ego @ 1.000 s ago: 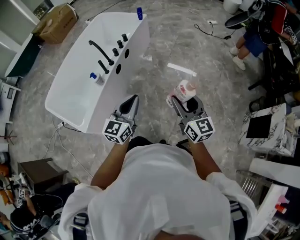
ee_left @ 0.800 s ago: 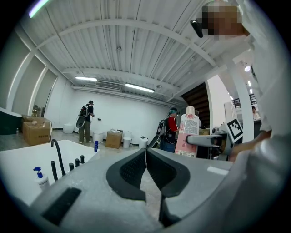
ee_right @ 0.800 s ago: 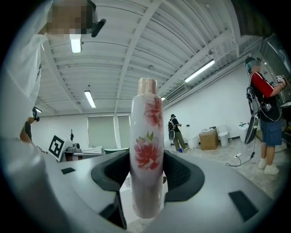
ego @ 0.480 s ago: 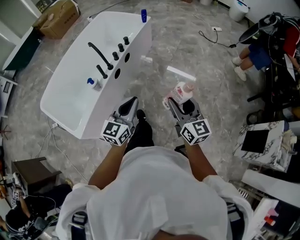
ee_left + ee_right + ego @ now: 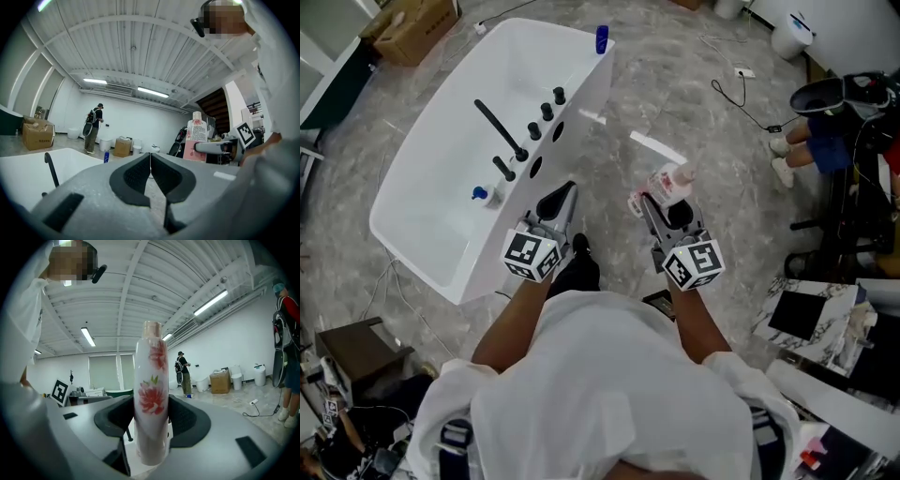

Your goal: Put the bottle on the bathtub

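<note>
My right gripper is shut on a white bottle with red flowers and a pale cap, held upright above the floor, right of the bathtub. The right gripper view has the bottle clamped between both jaws. The white bathtub lies at the left, with black taps on its near rim. Beside that rim hangs my left gripper, shut and empty; in the left gripper view its jaws meet, with the bottle off to the right.
A small blue bottle stands on the tub's far corner. A cardboard box lies behind the tub. A cable, a person's legs and a black chair are at the right. Marbled boxes sit at lower right.
The person has stepped toward the bathtub; the tub now lies closer to my left gripper. Both grippers keep their hold and spacing.
</note>
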